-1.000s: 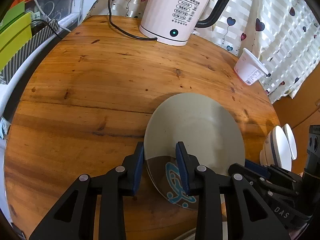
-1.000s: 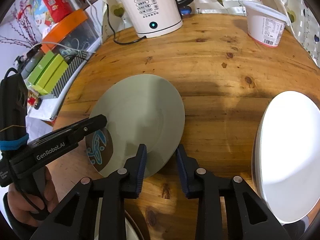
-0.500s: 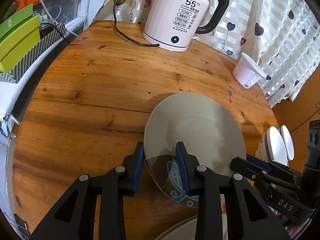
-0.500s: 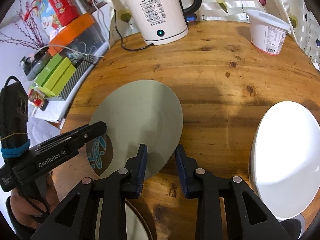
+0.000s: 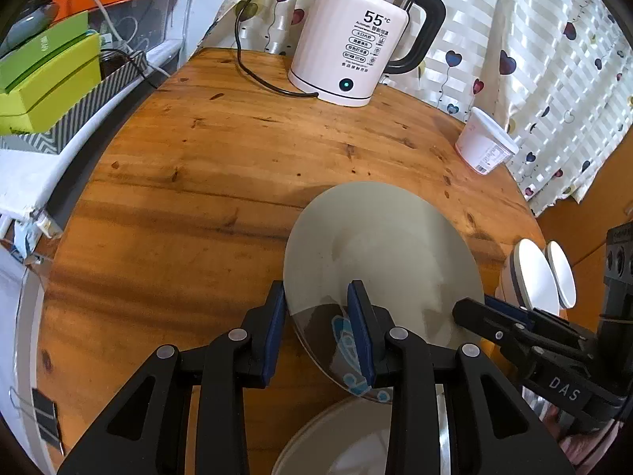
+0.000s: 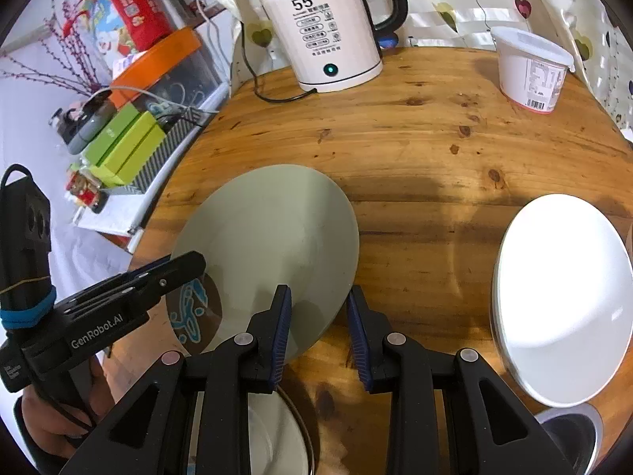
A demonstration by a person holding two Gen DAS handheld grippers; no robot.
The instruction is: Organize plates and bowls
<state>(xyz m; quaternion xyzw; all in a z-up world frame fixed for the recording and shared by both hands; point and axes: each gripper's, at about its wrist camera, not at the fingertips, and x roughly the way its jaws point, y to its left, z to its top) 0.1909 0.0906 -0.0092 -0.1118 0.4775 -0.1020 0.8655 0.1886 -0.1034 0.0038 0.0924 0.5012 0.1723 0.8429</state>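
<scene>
Currently: grey plate (image 5: pixel 379 253) at table (image 5: pixel 205 182) near edge | left gripper (image 5: pixel 316 332) and right gripper (image 6: pixel 318 332) both clamp its rim | rigid, glazed, slippery, breakable: you grip rim squarely, keep level.

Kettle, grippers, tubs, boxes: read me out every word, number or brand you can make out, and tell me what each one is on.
"55°C": white kettle, large on its front.
"GenRobot.AI": left gripper, along its side.
"DAS": right gripper, on its body.
Kettle's rows of small buttons and its steel lid's engraving: too small to read.
White tub: barcode and print, too blurred.
Red package and green boxes: print unreadable.
</scene>
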